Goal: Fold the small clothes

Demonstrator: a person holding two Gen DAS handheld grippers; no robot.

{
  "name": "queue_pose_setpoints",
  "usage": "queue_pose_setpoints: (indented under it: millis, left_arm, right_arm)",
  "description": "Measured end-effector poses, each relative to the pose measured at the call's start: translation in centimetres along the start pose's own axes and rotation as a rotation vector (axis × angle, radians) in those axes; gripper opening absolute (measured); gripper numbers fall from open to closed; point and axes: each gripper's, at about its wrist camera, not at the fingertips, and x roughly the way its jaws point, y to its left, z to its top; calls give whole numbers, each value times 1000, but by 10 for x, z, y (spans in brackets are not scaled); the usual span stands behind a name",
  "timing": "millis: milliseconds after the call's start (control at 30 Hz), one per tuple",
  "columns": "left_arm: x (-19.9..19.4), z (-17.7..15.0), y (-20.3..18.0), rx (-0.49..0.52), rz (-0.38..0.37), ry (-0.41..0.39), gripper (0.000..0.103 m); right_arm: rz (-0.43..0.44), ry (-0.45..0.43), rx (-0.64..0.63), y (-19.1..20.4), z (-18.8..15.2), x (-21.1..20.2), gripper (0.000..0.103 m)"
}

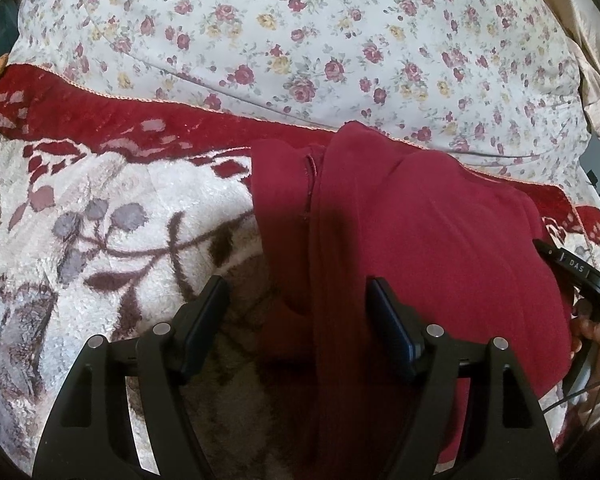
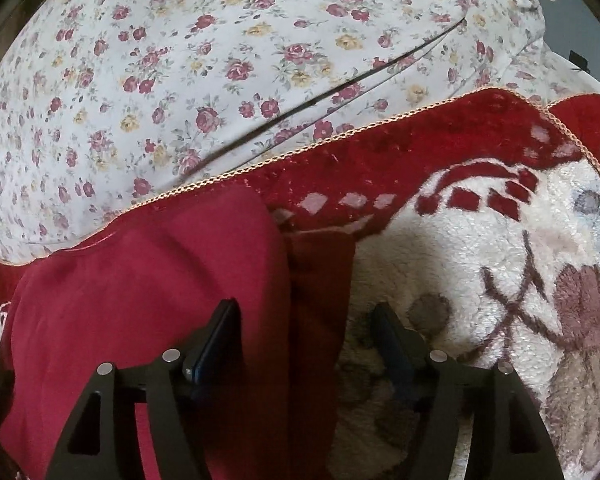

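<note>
Nearest the left wrist camera, the left gripper (image 1: 296, 312) stood with its two black fingers spread wide, pinching nothing; the left edge of a dark red garment (image 1: 420, 260) ran between them, untouched by the pads as far as could be seen. From the right wrist camera, the right gripper (image 2: 306, 332) was likewise spread and empty, straddling the garment's right edge, its left finger over the red cloth and its right finger over the fleece. The garment lay partly folded, one long flap doubled over its body, on a cream plush blanket (image 1: 120, 220) with grey and brown flowers and a deep red border. At the far right of the left view, part of the right gripper and a person's hand (image 1: 592, 328) showed. Beyond the blanket's braided edge lay a pale sheet (image 1: 300, 40) printed with small roses. The likely risk: closing either gripper here could catch fleece with the cloth, or grab only one layer, so the fold would drag open or go crooked
</note>
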Motion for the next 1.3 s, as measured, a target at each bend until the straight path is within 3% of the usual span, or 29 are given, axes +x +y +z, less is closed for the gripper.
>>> queue_pose_setpoints:
  millis: [267,367,500,733,933,1033,1167,1233,1300]
  left_arm:
    - [-2,0,-4,24,25,-4,73]
    - [-2,1,-3,18,19,3,73]
    - [-1,2,-4,9,21,8,73]
    - [-3,0,-4,14,19,11,73]
    - [-10,-2,11,-56,-82,46,73]
    - [-11,-2,16,-77,-115,55,73]
    - [-9,0,22,-115,-144,66,73]
    - [-9,0,24,-130,-158,66,73]
    - [-10,0,26,-135,-165,68,73]
  right_arm:
    - [-68,29,-24,3,5,5,81]
    - [-114,40,-46,8,9,-11,78]
    - [-33,-20,-49,28,8,-49,74]
    - [225,43,-315,141,4,-58,70]
    - [318,63,-539,251,2,-39,60]
    - [376,135,-525,285,12,-14,60]
    - [392,301,-504,320,10,29,60]
    - [359,323,-555,334,3,41,60]
    - [280,271,-644,347,-6,43,43]
